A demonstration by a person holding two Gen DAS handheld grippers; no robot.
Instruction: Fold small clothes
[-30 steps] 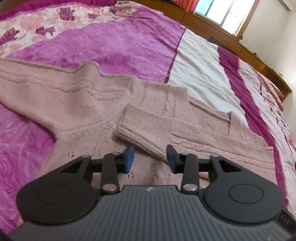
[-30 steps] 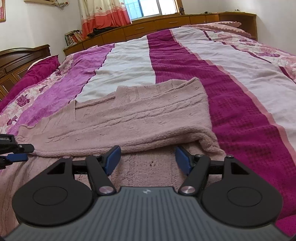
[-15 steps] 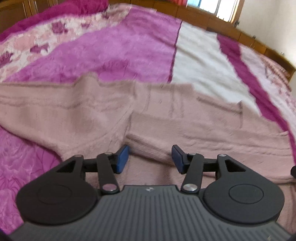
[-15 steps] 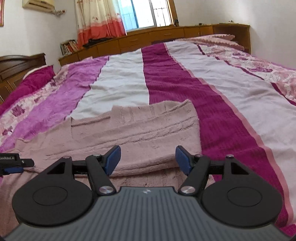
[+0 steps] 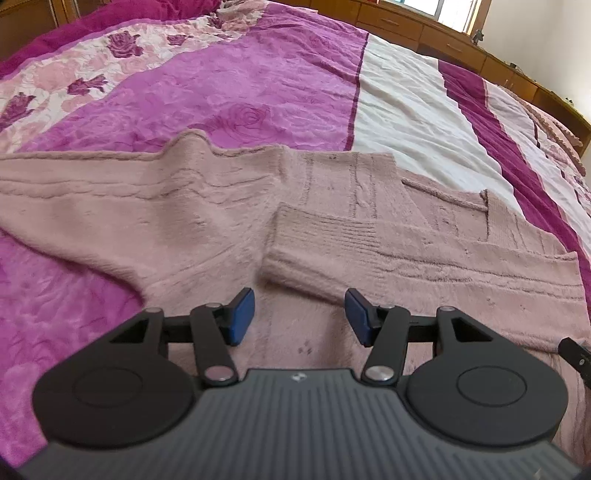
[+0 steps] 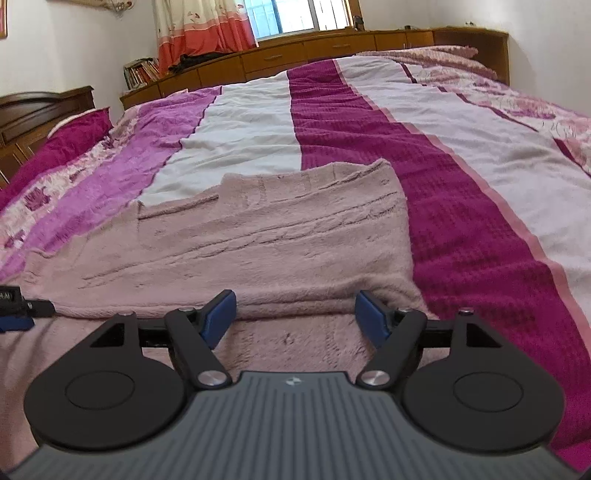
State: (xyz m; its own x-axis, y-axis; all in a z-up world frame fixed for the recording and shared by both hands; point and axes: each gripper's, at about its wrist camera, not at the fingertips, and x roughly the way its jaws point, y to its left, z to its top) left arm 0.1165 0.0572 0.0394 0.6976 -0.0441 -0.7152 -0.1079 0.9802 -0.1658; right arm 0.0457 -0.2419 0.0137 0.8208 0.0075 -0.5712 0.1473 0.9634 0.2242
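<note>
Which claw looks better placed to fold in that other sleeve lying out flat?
Probably the left claw: the unfolded sleeve stretches out to its left, while the right claw faces the sleeve already folded across the sweater.

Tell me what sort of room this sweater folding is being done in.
Most likely a bedroom in a home. The pink sweater lies on a wide bed with a striped floral bedspread; a wooden headboard stands at one end, and a curtained window sits above low wooden cabinets.
</note>
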